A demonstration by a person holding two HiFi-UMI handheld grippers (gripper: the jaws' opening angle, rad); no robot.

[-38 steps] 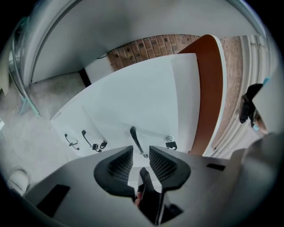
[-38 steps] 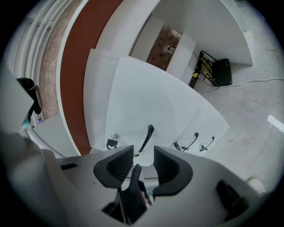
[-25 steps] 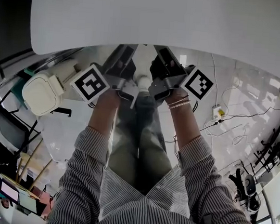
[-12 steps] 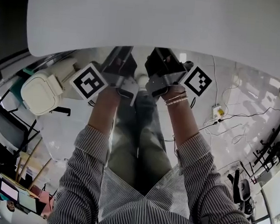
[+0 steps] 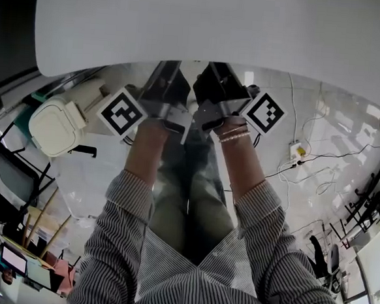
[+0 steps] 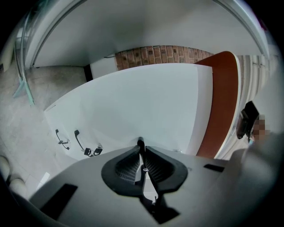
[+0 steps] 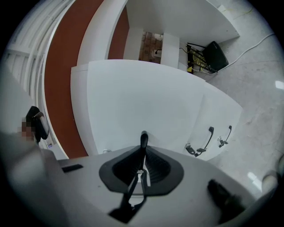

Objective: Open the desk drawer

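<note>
The white desk top (image 5: 219, 26) fills the upper part of the head view. Both grippers reach under its front edge, side by side. My left gripper (image 5: 171, 78) and my right gripper (image 5: 215, 78) have their tips hidden under the desk there. In the left gripper view the left gripper (image 6: 141, 142) points at a white drawer unit (image 6: 142, 102). Its jaws have just been closing and the tips now meet, with nothing showing between the pads. In the right gripper view the right gripper (image 7: 143, 137) faces the same white unit (image 7: 142, 97), also just closed.
Two black handles with keys (image 6: 79, 139) sit low on the unit, and appear again as handles (image 7: 207, 137) in the right gripper view. A red-brown panel (image 6: 224, 102) stands behind. On the floor are a white lidded bin (image 5: 56, 126) and a power strip with cables (image 5: 295, 152).
The two grippers have drawn slightly closer together under the desk edge and rolled a little. The arms otherwise hold their place.
</note>
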